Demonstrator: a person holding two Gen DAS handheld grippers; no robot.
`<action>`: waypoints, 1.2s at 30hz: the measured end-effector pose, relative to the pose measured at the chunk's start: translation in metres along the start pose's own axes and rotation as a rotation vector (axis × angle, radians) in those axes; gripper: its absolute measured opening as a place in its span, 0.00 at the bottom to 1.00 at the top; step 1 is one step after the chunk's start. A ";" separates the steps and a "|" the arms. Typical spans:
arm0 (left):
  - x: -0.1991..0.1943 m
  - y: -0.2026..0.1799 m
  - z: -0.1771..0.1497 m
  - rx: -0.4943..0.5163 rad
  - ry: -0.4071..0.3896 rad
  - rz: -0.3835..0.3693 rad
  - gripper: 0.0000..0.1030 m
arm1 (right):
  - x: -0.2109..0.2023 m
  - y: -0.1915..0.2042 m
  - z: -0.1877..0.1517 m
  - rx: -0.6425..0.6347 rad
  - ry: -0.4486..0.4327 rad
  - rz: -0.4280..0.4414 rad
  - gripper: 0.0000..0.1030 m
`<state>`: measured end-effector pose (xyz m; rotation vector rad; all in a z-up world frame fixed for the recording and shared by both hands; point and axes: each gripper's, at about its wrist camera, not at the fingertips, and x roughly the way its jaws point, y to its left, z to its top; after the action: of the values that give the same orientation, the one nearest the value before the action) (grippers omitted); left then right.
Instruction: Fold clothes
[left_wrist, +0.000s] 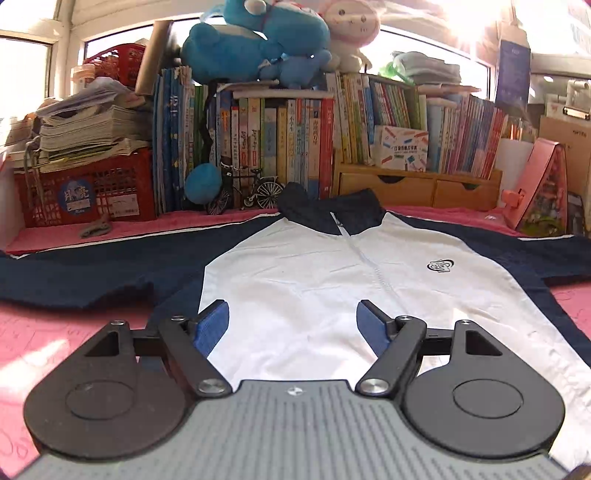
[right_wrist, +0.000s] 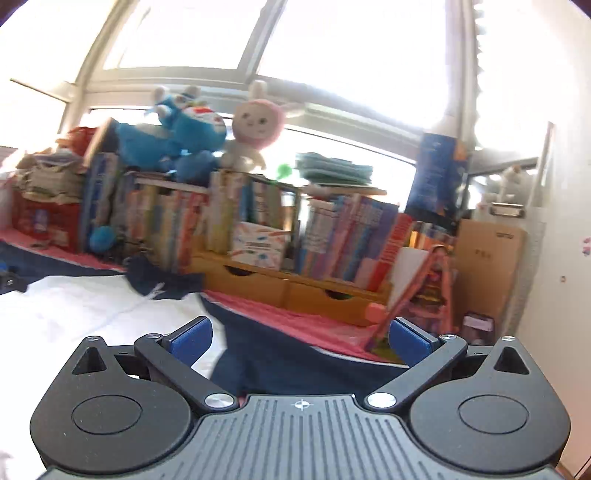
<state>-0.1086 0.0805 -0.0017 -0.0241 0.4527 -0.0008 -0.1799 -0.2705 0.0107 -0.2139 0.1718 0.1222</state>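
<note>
A white jacket (left_wrist: 295, 280) with navy sleeves and a navy collar lies flat, front up and zipped, on a pink cloth (left_wrist: 55, 332). Its sleeves spread out to both sides. My left gripper (left_wrist: 293, 314) hovers open over the lower white front, with nothing between its blue pads. In the right wrist view the same jacket (right_wrist: 85, 306) shows at the lower left, its navy right sleeve (right_wrist: 288, 365) running under the tool. My right gripper (right_wrist: 299, 332) is open above that sleeve and holds nothing.
Along the far edge stand rows of books (left_wrist: 295, 147), a red crate (left_wrist: 85, 192) stacked with papers, wooden drawers (left_wrist: 417, 188), a toy bicycle (left_wrist: 243, 192) and plush toys (left_wrist: 258, 37) on top. A pink toy (left_wrist: 543, 184) and a cardboard box (right_wrist: 487, 266) stand at the right.
</note>
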 end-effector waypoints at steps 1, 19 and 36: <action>-0.013 -0.003 -0.009 0.001 -0.020 0.016 0.74 | -0.008 0.018 -0.002 0.021 0.015 0.051 1.00; -0.043 -0.006 -0.087 0.150 -0.058 0.164 0.81 | -0.017 0.154 -0.067 0.082 0.114 0.076 0.99; -0.075 0.040 -0.064 0.208 -0.130 0.339 0.90 | -0.014 0.047 -0.076 0.000 0.116 -0.459 0.97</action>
<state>-0.2041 0.1197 -0.0277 0.2561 0.3209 0.2855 -0.2123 -0.2428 -0.0695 -0.2552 0.2341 -0.3466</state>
